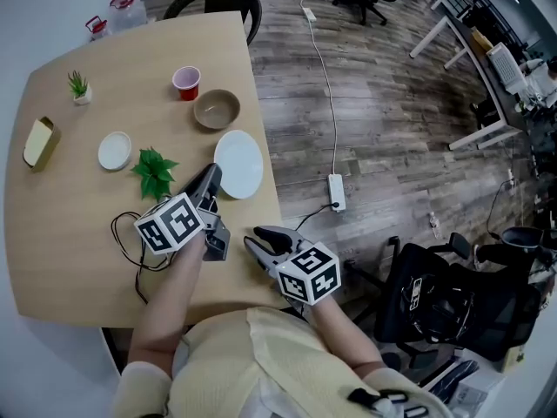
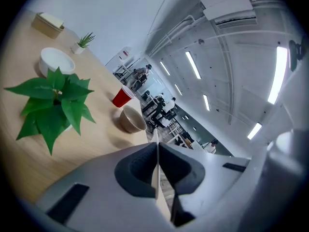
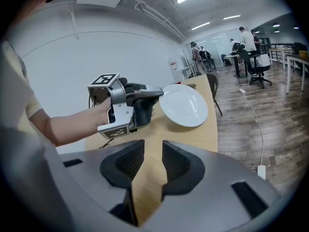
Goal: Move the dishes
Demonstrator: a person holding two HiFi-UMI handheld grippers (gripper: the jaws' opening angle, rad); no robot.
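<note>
A brown bowl (image 1: 217, 109) and red cup (image 1: 187, 83) stand beyond the white plate (image 1: 239, 164) at the bench (image 1: 78, 233) edge, with a plant (image 1: 154, 171) beside it. The left claw (image 1: 213, 175) pinches the plate's rim; the right claw (image 1: 254, 239) gapes empty nearby.

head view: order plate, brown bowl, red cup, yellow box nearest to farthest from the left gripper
1. Plate, gripped by the left gripper.
2. Brown bowl, just beyond.
3. Red cup, behind the bowl.
4. Yellow box, far left edge.

No legible text, labels, brands, numbers or signs anywhere.
</note>
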